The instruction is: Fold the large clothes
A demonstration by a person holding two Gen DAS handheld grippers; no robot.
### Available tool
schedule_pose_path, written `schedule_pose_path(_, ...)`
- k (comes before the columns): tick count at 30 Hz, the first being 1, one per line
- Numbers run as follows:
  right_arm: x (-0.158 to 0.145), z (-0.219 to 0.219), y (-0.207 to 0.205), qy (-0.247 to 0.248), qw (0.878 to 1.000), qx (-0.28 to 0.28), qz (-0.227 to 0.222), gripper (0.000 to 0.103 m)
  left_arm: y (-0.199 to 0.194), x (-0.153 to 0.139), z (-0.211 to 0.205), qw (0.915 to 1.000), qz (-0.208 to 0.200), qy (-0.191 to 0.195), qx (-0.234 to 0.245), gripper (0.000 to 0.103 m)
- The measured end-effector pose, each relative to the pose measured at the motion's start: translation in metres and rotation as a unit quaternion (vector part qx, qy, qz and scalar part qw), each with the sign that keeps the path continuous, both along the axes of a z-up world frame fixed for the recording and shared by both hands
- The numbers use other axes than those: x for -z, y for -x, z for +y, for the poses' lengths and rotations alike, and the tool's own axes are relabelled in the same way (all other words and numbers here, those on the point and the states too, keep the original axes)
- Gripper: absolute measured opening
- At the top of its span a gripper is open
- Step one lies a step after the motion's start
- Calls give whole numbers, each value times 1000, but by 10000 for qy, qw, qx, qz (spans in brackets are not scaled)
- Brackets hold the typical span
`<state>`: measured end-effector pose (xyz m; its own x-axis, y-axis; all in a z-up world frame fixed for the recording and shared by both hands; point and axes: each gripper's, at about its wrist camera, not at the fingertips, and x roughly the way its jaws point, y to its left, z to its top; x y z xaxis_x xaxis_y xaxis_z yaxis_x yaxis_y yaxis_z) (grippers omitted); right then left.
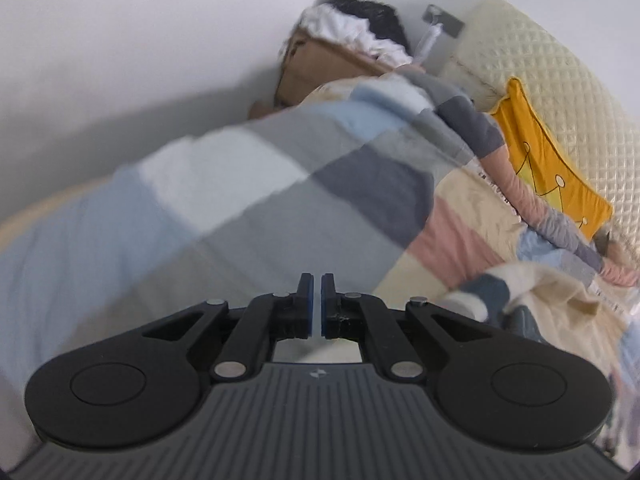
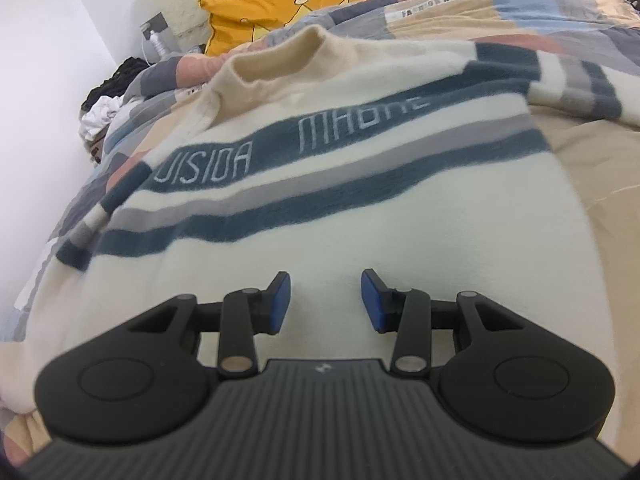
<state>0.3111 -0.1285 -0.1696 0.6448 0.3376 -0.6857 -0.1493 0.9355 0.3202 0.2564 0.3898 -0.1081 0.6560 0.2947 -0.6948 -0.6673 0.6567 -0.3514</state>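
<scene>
The sweater (image 2: 340, 208) lies flat on the quilt (image 2: 580, 160) before my right claw (image 2: 326, 300), the cushion (image 2: 288, 12) behind it.

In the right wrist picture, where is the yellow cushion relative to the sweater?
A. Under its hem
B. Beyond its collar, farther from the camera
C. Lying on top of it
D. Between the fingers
B: the yellow cushion sits past the collar of the sweater, not touching it.

Chest band of cream sweater (image 2: 340, 208): "UISIDA MAONE", pale stitching on blue stripe. Patchwork quilt (image 2: 520, 8): white strip, partly legible "FA…ON HOME".
</scene>
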Motion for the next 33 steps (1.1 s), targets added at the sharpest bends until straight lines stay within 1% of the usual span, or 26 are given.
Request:
schedule_pose_path(3,1,-2,-1,-65,10000,0,25,41,33,2,-5,9993,-86,269,-244,2)
schedule_pose_path(4,0,-3,-1,-109,9999,2,36,41,46,2,-7,9988,-107,362,-312,4)
schedule_pose_path(5,0,-4,0,-153,9999,7,53,41,59,3,-9,9981,-142,455,-384,7)
schedule_pose_path(7,-1,-7,2,-226,9997,18,81,41,82,6,-14,9964,-249,657,-472,17)
schedule_pose_path(8,-1,-8,3,-247,9997,21,89,41,91,9,-17,9962,-248,698,-455,19)
schedule_pose_path(9,-2,-8,4,-261,9996,25,99,41,96,11,-19,9966,-164,680,-437,22)
schedule_pose_path(11,-4,-9,7,-278,9995,21,122,41,109,16,-23,9965,-18,646,-534,23)
schedule_pose_path(12,-4,-9,9,-289,9995,17,130,41,116,17,-23,9956,-12,714,-614,26)
schedule_pose_path(13,-5,-10,11,-302,9995,13,136,41,122,19,-22,9941,-38,832,-701,33)
schedule_pose_path(14,-6,-11,13,-311,9994,13,136,41,128,20,-22,9924,-76,954,-767,38)
schedule_pose_path(15,-7,-12,14,-313,9994,24,133,41,133,22,-21,9905,-95,1084,-842,46)
schedule_pose_path(16,-8,-13,16,-319,9994,40,130,41,138,23,-21,9877,-102,1229,-957,49)
schedule_pose_path(18,-8,-16,18,-351,9992,92,150,41,148,24,-22,9827,-209,1499,-1070,49)
schedule_pose_path(20,-8,-20,19,-444,9987,167,202,41,155,24,-27,9807,-254,1560,-1150,49)
schedule_pose_path(23,-7,-21,24,-475,9983,201,265,41,151,29,-36,9820,-245,1546,-1056,50)
schedule_pose_path(24,-7,-21,25,-465,9983,188,280,41,145,33,-38,9830,-148,1538,-989,52)
schedule_pose_path(26,-6,-19,28,-466,9983,145,312,41,128,43,-40,9855,108,1485,-811,53)
schedule_pose_path(27,-6,-18,30,-463,9983,118,326,41,122,47,-39,9859,200,1449,-809,53)
schedule_pose_path(30,-5,-16,34,-460,9983,36,365,41,101,57,-40,9873,233,1342,-814,53)
schedule_pose_path(32,-4,-16,35,-490,9980,21,400,41,89,62,-43,9891,258,1200,-808,55)
schedule_pose_path(33,-4,-16,36,-504,9979,21,409,41,83,64,-44,9899,285,1140,-789,57)
